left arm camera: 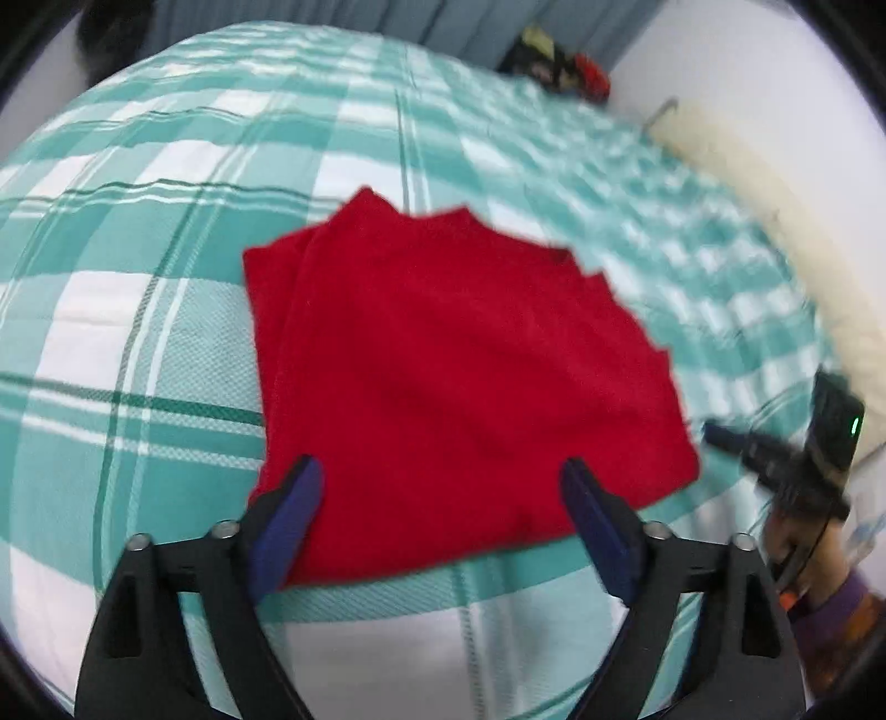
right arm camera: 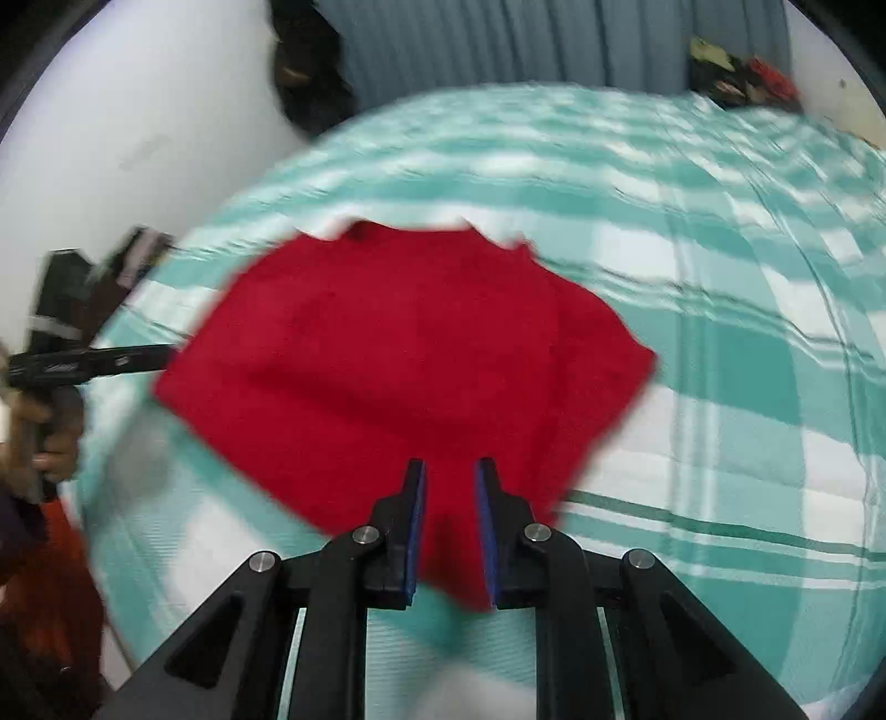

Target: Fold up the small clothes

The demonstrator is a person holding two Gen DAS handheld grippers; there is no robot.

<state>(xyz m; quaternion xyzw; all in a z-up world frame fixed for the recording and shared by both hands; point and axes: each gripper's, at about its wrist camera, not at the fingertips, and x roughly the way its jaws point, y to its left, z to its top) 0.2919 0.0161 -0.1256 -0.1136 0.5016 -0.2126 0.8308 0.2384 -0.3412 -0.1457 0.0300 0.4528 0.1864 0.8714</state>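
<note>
A folded red cloth (left arm camera: pixel 459 376) lies flat on the teal and white plaid bedspread (left arm camera: pixel 138 310). My left gripper (left arm camera: pixel 443 476) is open wide, its blue-padded fingers over the cloth's near edge, holding nothing. The right gripper shows at the right of this view (left arm camera: pixel 775 448), beside the cloth's right edge. In the right wrist view the same red cloth (right arm camera: pixel 398 360) lies in front, and my right gripper (right arm camera: pixel 449 471) has its fingers a narrow gap apart over the cloth's near corner, not clamped on it. The left gripper appears at the left (right arm camera: pixel 94 360).
A pile of dark and red clothes (left arm camera: pixel 559 61) sits at the far corner of the bed by a grey curtain (right arm camera: pixel 498 39). A white wall (left arm camera: pixel 747 83) and a cream bolster (left arm camera: pixel 775 221) run along the bed's right side.
</note>
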